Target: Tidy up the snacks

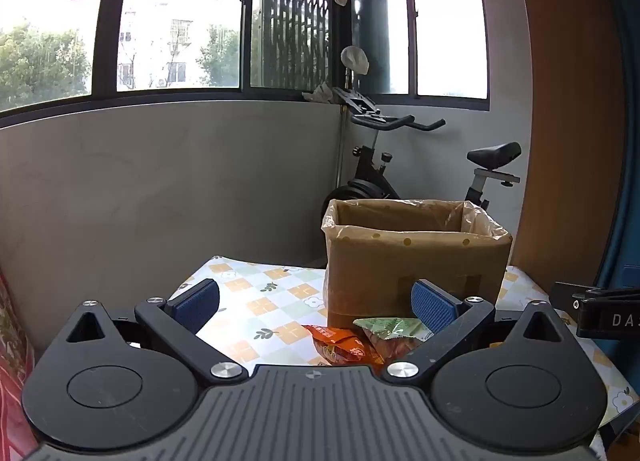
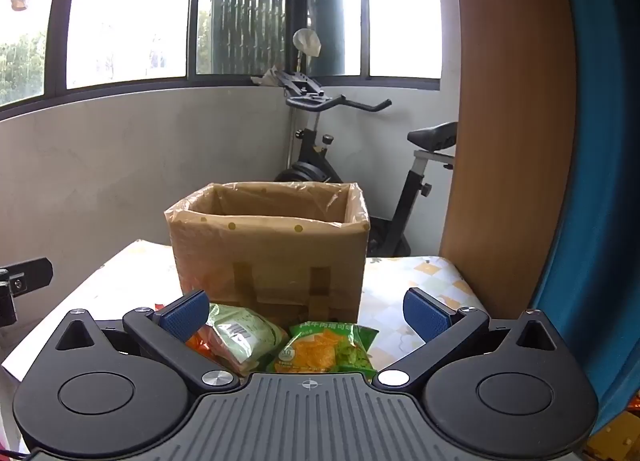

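A cardboard box [image 1: 416,261] lined with a clear plastic bag stands open-topped on the checked tablecloth [image 1: 256,301]; the right wrist view shows the box [image 2: 272,253] straight ahead. Snack packets lie in front of it: an orange packet [image 1: 340,347] and a green packet [image 1: 390,328] in the left wrist view, a pale green packet [image 2: 244,335] and a green chips packet [image 2: 324,349] in the right wrist view. My left gripper [image 1: 316,303] is open above the cloth, left of the box. My right gripper [image 2: 306,313] is open over the packets, holding nothing.
An exercise bike [image 1: 400,165] stands behind the table against the grey wall under the windows. A brown panel [image 2: 504,141] and a blue surface [image 2: 600,181] rise at the right. The right gripper's body [image 1: 600,313] shows at the right edge of the left wrist view.
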`<action>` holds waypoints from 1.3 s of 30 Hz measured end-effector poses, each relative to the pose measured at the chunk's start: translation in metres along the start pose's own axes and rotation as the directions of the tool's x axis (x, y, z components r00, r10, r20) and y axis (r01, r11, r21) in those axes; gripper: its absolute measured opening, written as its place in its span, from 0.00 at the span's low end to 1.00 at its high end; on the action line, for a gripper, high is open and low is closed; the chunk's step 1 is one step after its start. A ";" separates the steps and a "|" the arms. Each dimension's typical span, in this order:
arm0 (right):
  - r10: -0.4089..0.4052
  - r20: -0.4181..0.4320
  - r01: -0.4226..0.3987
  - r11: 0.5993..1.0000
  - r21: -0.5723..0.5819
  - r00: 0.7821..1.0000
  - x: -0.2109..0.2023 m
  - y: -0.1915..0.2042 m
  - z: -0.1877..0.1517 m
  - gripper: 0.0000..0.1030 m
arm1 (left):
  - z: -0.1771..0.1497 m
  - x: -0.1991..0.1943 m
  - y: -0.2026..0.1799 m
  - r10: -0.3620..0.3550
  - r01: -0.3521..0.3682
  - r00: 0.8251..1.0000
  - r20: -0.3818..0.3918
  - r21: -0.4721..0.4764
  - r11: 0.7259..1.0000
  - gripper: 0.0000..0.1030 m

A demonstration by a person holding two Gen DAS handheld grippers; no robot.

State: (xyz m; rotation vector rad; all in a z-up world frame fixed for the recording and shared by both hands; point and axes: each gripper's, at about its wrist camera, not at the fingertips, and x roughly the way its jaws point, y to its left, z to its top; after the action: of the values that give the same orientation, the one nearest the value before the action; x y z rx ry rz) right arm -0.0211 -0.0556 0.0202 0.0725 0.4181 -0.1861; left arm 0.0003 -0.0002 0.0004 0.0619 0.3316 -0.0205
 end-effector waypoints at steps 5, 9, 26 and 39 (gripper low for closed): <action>-0.009 0.001 0.009 1.000 -0.015 1.000 0.000 0.002 -0.001 1.00 | 0.004 0.003 0.002 -0.020 0.020 1.000 0.010 0.000 1.000 1.00; -0.008 0.001 0.008 1.000 -0.014 1.000 0.000 0.002 -0.001 1.00 | 0.000 0.006 0.007 -0.031 0.031 1.000 -0.002 0.005 1.000 1.00; 0.002 -0.013 -0.002 1.000 -0.001 1.000 0.003 0.003 -0.001 1.00 | 0.003 -0.001 0.003 -0.023 0.023 1.000 0.010 -0.011 1.000 1.00; 0.005 -0.024 -0.005 1.000 0.005 1.000 0.006 0.004 -0.002 1.00 | 0.001 -0.001 0.003 -0.032 0.032 0.999 0.006 -0.019 0.999 1.00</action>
State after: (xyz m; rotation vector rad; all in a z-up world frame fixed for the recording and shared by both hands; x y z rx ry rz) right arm -0.0156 -0.0526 0.0162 0.0804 0.4416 -0.1813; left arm -0.0003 0.0031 0.0023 0.0377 0.3270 -0.0495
